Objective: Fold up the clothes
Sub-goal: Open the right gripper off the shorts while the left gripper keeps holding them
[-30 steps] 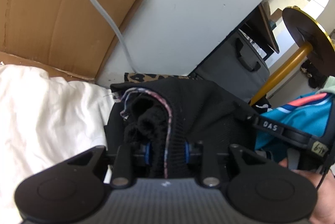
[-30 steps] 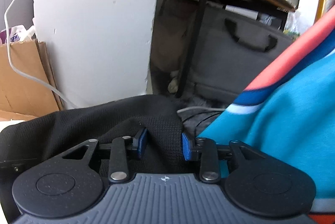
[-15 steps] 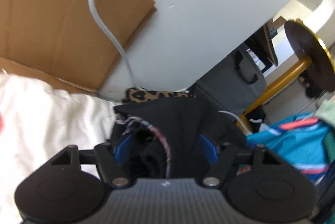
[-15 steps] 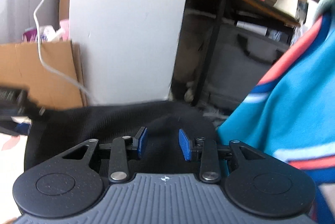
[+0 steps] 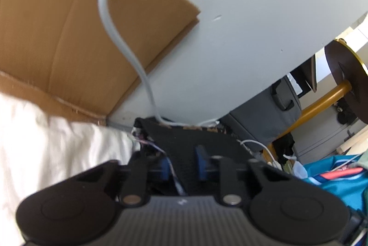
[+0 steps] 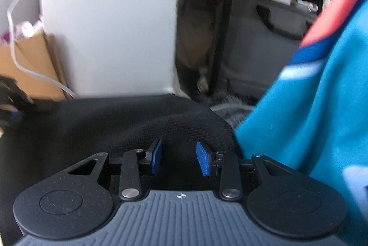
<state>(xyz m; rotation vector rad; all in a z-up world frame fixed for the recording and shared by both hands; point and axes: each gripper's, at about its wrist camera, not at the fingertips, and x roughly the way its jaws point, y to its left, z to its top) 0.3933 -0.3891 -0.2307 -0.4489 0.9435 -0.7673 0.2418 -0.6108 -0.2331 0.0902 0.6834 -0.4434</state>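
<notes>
A black knit garment (image 5: 191, 138) lies stretched between my two grippers. In the left wrist view its edge with coloured threads runs between the blue pads, and my left gripper (image 5: 182, 164) is shut on a thin layer of it. The right wrist view shows the same black garment (image 6: 115, 122) spreading left from my right gripper (image 6: 179, 158), whose jaws stand narrow with the cloth low between them. The left gripper's tip (image 6: 11, 94) shows blurred at the far left edge. Both views are motion-blurred.
A teal garment with red and white stripes (image 6: 310, 119) is piled right of the black one. A white sheet (image 5: 57, 149) lies left. Behind stand cardboard (image 5: 57, 27), a hanging grey cable (image 5: 110, 23), a white wall panel (image 5: 253, 27) and a grey suitcase (image 5: 264, 117).
My left gripper let go of the bunched black cloth, opened wide, then closed narrower on a flatter part while tilting upward. The right gripper's jaw width has stayed about the same.
</notes>
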